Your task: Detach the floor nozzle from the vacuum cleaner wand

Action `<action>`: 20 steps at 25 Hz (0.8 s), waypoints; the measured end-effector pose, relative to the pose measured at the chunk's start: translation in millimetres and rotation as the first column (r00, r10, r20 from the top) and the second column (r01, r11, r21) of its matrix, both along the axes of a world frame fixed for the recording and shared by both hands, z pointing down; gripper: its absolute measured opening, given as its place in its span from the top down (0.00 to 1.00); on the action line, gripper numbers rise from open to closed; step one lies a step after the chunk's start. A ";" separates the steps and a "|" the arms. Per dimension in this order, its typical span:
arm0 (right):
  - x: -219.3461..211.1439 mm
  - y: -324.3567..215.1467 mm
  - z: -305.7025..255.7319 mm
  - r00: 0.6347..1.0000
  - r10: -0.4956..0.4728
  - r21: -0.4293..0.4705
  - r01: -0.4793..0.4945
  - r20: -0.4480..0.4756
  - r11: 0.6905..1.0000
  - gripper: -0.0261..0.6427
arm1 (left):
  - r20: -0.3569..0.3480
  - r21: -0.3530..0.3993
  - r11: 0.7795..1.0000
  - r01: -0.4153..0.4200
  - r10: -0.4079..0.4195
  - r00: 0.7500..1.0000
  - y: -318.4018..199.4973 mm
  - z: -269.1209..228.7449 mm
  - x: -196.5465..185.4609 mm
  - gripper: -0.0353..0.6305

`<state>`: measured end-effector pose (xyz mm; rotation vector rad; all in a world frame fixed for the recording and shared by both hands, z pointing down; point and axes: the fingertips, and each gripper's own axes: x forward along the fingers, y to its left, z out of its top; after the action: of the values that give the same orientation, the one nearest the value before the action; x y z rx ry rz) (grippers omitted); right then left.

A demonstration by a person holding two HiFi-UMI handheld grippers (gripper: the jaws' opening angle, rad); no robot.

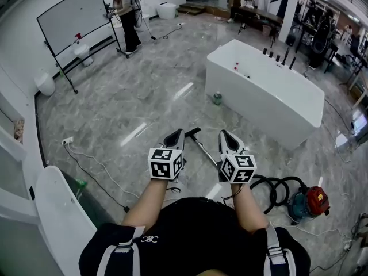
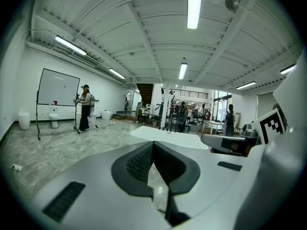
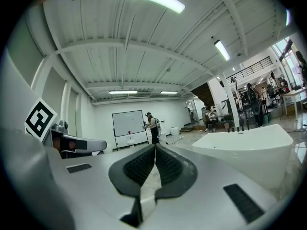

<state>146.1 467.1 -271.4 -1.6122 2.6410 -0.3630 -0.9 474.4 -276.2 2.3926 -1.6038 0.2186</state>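
Observation:
In the head view the vacuum's black floor nozzle lies on the marble floor, and its thin wand runs back toward me between my two hands. The wand leads to a coiled black hose and a red and teal canister at the right. My left gripper hovers just left of the nozzle, shut and empty. My right gripper hovers just right of it, also shut and empty. Neither gripper view shows the nozzle: the left gripper and the right gripper point out across the room.
A white bathtub stands ahead to the right, with a green can on the floor beside it. Another white tub is at my near left. A power strip trails a cable. Far left are a whiteboard, a person and toilets.

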 end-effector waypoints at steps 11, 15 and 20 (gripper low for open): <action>17.0 -91.3 15.3 0.999 -0.034 -0.011 0.034 -0.013 0.999 0.94 | -0.019 -0.016 1.000 0.010 -0.010 1.000 -87.2 16.9 24.0 0.94; 16.9 -104.7 23.7 0.999 -0.033 -0.023 0.032 -0.019 0.999 0.94 | -0.037 -0.024 1.000 -0.003 0.002 0.999 -102.6 19.4 25.2 0.94; 17.1 -125.3 33.5 0.999 -0.020 -0.046 0.019 -0.028 0.999 0.94 | -0.047 -0.035 0.999 -0.006 0.005 0.999 -126.7 26.6 23.6 0.94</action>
<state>163.2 341.8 -237.9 -1.6173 2.6902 -0.4068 22.7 347.7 -249.5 2.3582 -1.5597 0.1882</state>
